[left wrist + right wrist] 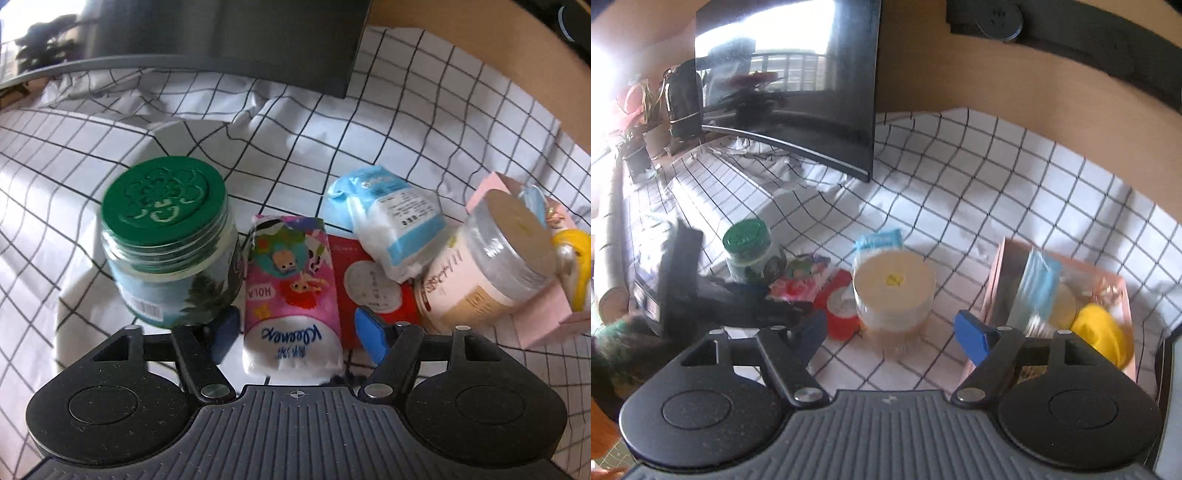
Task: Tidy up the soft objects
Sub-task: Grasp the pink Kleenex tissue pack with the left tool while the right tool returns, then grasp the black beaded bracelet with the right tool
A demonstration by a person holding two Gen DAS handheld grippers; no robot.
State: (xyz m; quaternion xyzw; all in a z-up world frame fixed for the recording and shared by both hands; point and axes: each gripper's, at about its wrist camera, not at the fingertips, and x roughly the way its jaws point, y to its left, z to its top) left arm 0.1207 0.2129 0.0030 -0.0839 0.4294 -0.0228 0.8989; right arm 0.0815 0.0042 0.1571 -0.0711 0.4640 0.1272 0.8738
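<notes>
Straddling a pink cartoon-printed Kleenex tissue pack (291, 291) with left gripper (297, 334) jaws wide, pads clear; right gripper (894, 330) likewise spread, empty.

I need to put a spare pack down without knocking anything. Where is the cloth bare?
Bare cloth lies behind the row, between the monitor and the pink box, and in front of the tub. It is crowded from the green-lidded jar across the Kleenex pack, red pack and blue pack to the tub.
</notes>
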